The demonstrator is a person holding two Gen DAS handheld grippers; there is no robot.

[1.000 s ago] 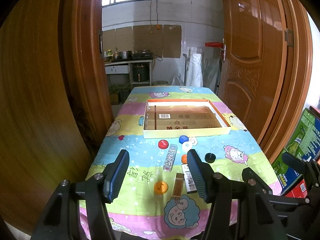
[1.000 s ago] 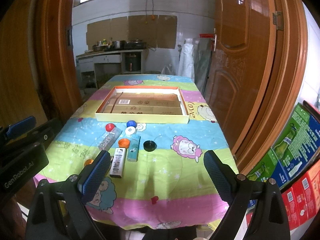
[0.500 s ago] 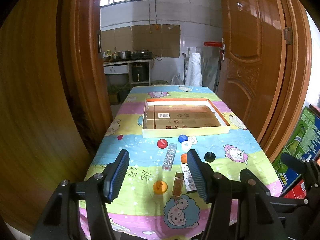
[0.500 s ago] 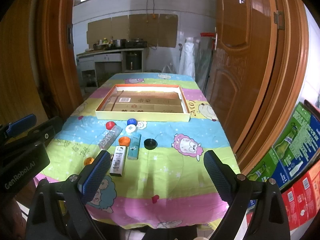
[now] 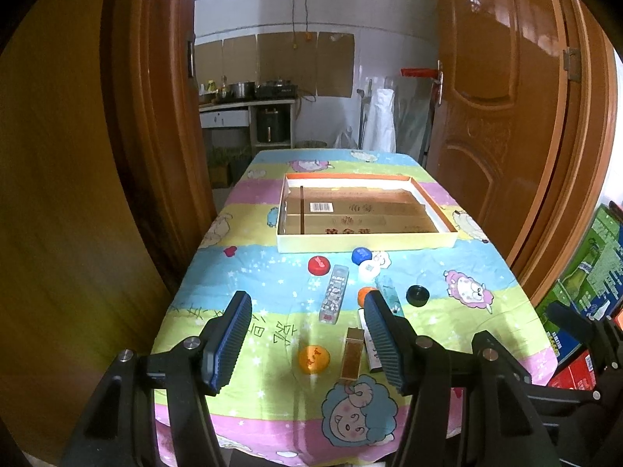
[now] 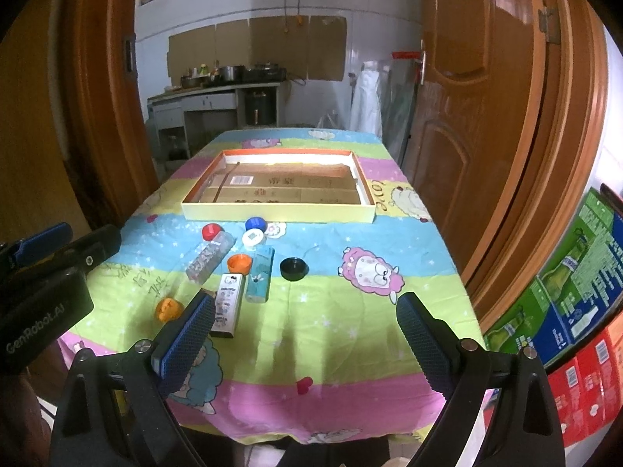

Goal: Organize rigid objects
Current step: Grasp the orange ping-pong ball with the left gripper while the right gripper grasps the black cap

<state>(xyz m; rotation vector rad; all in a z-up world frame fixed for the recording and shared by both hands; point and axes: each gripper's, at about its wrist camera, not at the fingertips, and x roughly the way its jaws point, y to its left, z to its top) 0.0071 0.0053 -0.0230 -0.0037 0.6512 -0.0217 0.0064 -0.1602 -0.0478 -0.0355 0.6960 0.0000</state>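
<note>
A shallow cardboard-lined box (image 5: 366, 242) (image 6: 278, 216) lies across the middle of the table. In front of it are red (image 5: 318, 265), blue (image 5: 361, 255), white (image 5: 369, 269), black (image 5: 417, 295) and two orange caps (image 5: 314, 358) (image 6: 238, 263). Among them lie a clear lighter (image 5: 334, 294), a teal lighter (image 6: 260, 274), a white lighter (image 6: 229, 303) and a brown lighter (image 5: 352, 354). My left gripper (image 5: 307, 338) hangs open above the near orange cap and holds nothing. My right gripper (image 6: 305, 344) is wide open over the table's near edge, right of the lighters.
The cartoon-print tablecloth (image 6: 350, 327) covers a long table. Wooden doors (image 5: 502, 116) and a door frame (image 5: 155, 116) flank it closely. Printed cartons (image 6: 576, 284) are stacked at the right. A kitchen counter (image 6: 218, 97) stands beyond. The left gripper's body (image 6: 43, 292) shows at the right view's left edge.
Both views have shifted a little, so the box and caps sit slightly higher in frame. Nothing on the table has moved and both grippers stay open.
</note>
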